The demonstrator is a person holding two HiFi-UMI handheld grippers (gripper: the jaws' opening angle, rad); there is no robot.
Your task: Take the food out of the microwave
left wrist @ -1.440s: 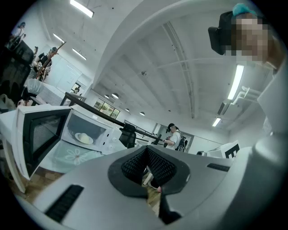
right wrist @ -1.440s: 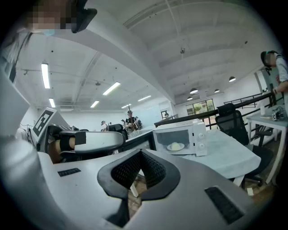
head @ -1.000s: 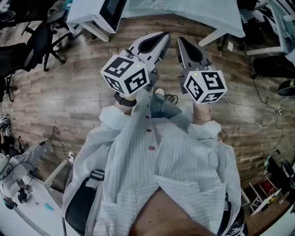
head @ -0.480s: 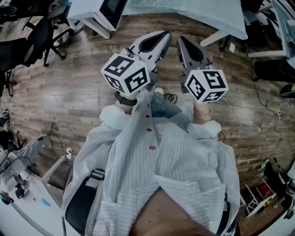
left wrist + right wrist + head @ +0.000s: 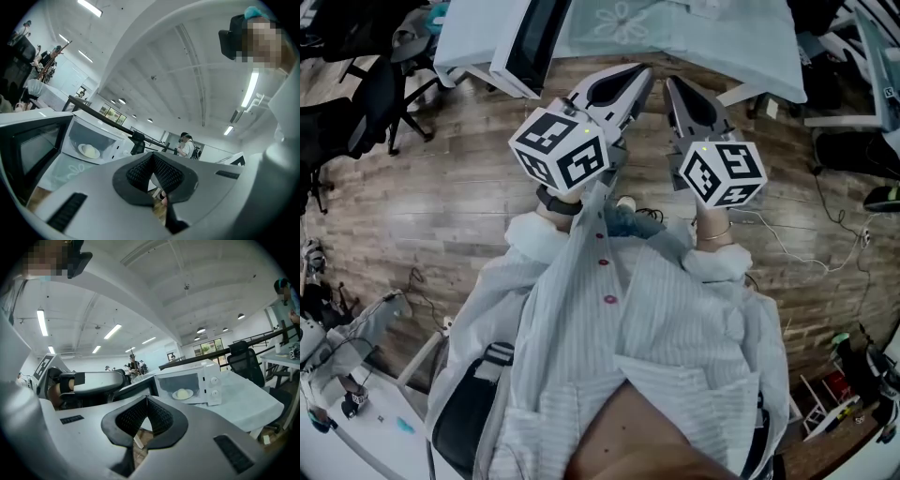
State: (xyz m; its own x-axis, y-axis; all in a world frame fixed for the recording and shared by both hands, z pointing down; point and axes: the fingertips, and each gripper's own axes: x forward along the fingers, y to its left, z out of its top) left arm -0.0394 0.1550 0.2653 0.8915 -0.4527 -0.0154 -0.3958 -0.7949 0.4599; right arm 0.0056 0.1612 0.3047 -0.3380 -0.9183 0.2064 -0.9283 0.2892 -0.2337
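A white microwave (image 5: 193,383) stands on a table under a pale cloth (image 5: 675,37), with its door (image 5: 530,42) swung open to the left. Inside it a pale round food on a plate (image 5: 183,393) shows, which the left gripper view sees as well (image 5: 89,151). My left gripper (image 5: 630,77) and right gripper (image 5: 680,89) are held side by side over the wood floor, short of the table and pointing at it. Both are shut with nothing between their pads. The left gripper (image 5: 89,383) also shows in the right gripper view.
Black office chairs (image 5: 380,80) stand at the left and another (image 5: 246,359) beside the table at the right. Cables (image 5: 806,244) trail over the wood floor. A white desk with small items (image 5: 356,412) lies at the lower left. People (image 5: 187,145) stand in the background.
The table and the open microwave door have come nearer in the head view as the person and both grippers moved forward. Both grippers stay shut.
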